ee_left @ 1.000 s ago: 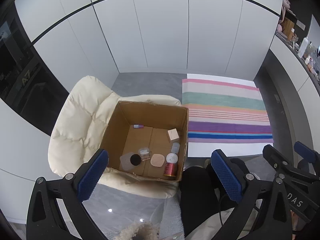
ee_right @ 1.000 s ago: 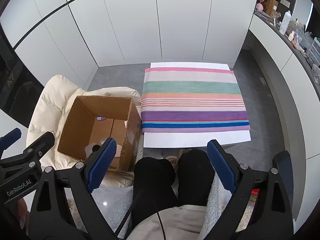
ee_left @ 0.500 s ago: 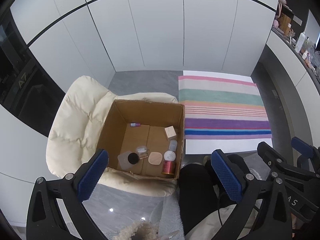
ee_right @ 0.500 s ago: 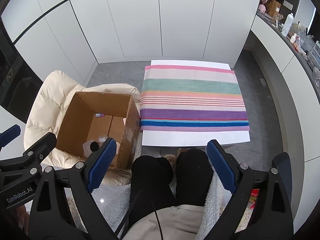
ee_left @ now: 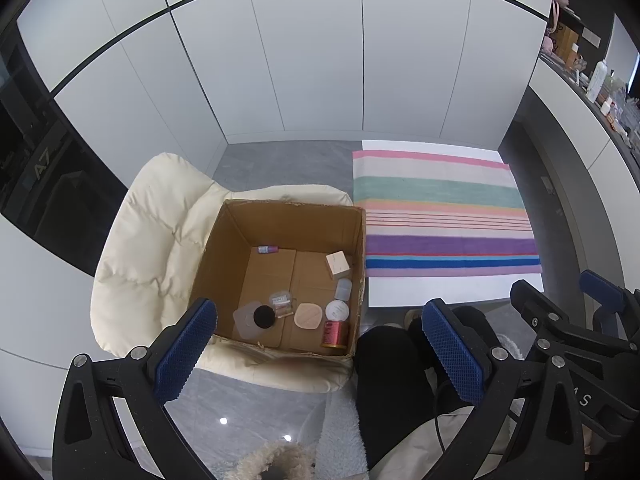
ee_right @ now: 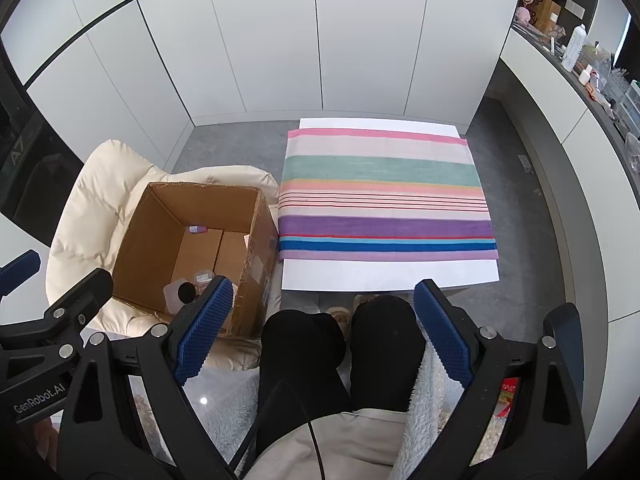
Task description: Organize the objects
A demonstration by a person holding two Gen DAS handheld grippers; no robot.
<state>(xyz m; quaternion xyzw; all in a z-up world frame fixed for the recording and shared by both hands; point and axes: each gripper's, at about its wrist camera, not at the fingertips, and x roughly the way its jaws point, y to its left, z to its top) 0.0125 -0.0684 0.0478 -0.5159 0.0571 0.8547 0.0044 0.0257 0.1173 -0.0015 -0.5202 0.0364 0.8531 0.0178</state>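
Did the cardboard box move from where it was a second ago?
No. The box sits on the same spot of the cream cushion, right beside the striped cloth. Only the camera shifted a little, so everything slid together in the picture.

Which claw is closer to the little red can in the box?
Left. The left gripper hangs open right above the cardboard box, near the red can. The right gripper hangs open over the person's legs, beside the box.

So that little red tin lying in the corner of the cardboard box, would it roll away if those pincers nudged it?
Probably yes: the red tin looks cylindrical and lies on its side, so a nudge could roll it. But it sits close to the cardboard box wall, which should stop it. Its shiny surface may be slippery between the fingers.
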